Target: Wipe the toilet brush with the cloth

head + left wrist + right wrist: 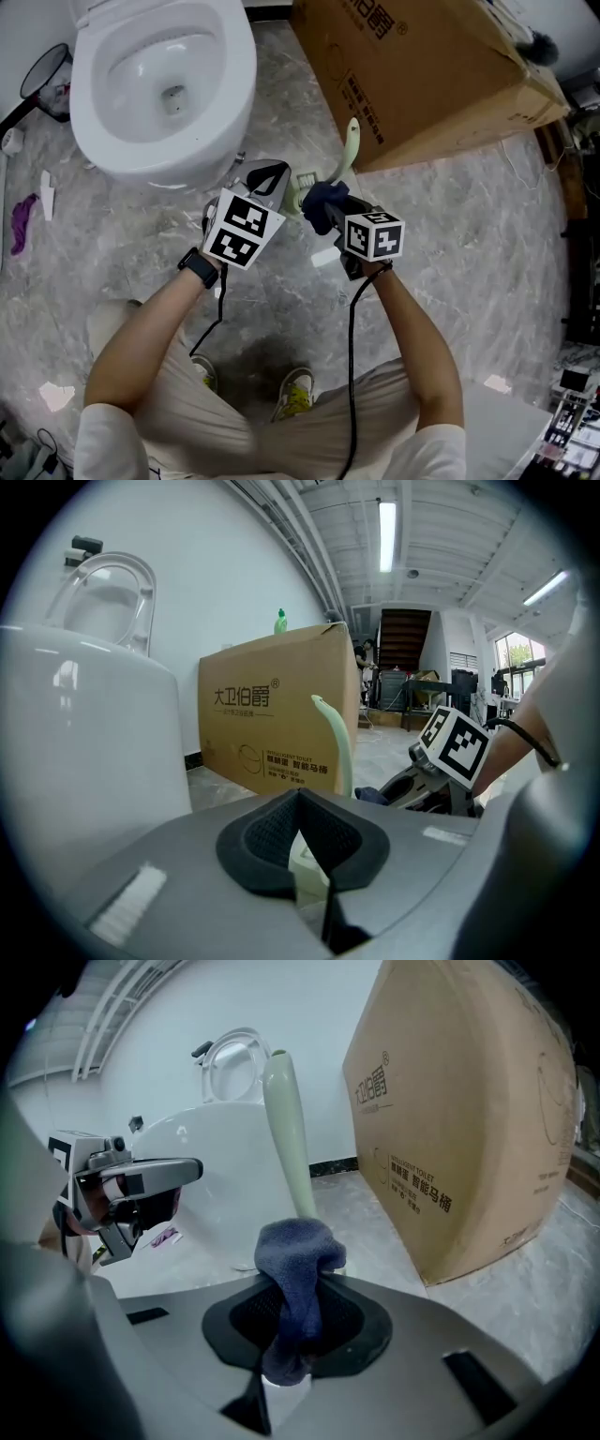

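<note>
Upper right of the head view: a big brown cardboard box [422, 75], its printed side turned toward the centre. Upper left: a white toilet [159, 89], seat up, bowl open. Under everything, a grey marbled floor [469, 281]. From the bottom edge, two bare forearms reaching up to mid-frame, a black watch [199, 267] on the left wrist.

Centre, slightly left: the left gripper [286, 192], clenched on the lower pale part of the toilet brush [349, 150]. Seen along its own jaws: dark pads pinched on a pale green piece, the curved green handle rising beyond them at centre frame, in front of the box.

Centre, slightly right: the right gripper [325, 214], tips angled toward the upper left, clamped tight on the dark blue cloth [319, 199]. Seen along its own jaws: the cloth bunched up out of the pads at lower centre, its top fold lying right at the foot of the green handle, apparently touching it.

Brush thus between and just above both sets of tips, handle arching toward the lower edge of the box; cloth immediately right of the left gripper's tips.
</note>
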The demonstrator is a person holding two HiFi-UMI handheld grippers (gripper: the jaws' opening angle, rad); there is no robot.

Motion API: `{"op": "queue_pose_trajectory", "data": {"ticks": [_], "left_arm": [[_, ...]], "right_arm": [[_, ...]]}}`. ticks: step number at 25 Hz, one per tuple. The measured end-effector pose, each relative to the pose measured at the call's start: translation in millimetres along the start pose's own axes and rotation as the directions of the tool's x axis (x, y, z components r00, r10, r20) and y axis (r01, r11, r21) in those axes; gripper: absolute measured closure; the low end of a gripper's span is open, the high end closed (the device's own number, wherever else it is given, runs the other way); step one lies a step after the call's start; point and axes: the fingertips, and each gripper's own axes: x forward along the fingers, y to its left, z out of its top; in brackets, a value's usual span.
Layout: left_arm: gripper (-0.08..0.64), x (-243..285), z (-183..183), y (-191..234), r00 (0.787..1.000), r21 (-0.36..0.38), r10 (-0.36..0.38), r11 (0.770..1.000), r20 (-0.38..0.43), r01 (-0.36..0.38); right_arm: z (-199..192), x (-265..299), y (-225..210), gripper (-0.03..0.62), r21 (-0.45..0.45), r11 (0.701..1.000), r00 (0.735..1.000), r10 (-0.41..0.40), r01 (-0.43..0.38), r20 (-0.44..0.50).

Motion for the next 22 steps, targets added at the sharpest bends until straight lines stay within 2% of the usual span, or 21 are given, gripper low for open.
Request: {"op": "queue_pose_trajectory", "data": {"ticks": [5, 12, 16, 22], "left_arm": [[0.560, 5.1, 1.4, -2.7, 1.000, -0.008, -0.004, 1.000, 0.002, 0.004], [0.560, 10.7, 2.5, -4.1, 1.000, -0.018, -0.017, 1.000, 0.005, 0.017], [0.560, 11.7, 0.1, -5.5, 1.000, -0.018, -0.026, 0.999, -0.001, 0.026], [0.560, 5.5, 0.8, -4.7, 1.000, -0.033, -0.020, 0.999, -0.001, 0.020]], "right_arm": [[8.6, -9.1, 1.4, 0.525, 0.037, 0.999, 1.000, 0.016, -0.016, 0.018], [48.9, -36.9, 5.7, 0.523, -0.019, 0.999, 0.993, 0.042, -0.040, 0.114], [61.7, -42.5, 5.2, 0.524, -0.006, 0.998, 0.985, 0.063, -0.063, 0.158], [52.7, -20.4, 4.4, 0.523, 0.023, 0.996, 0.991, 0.087, -0.090, 0.103]]}}
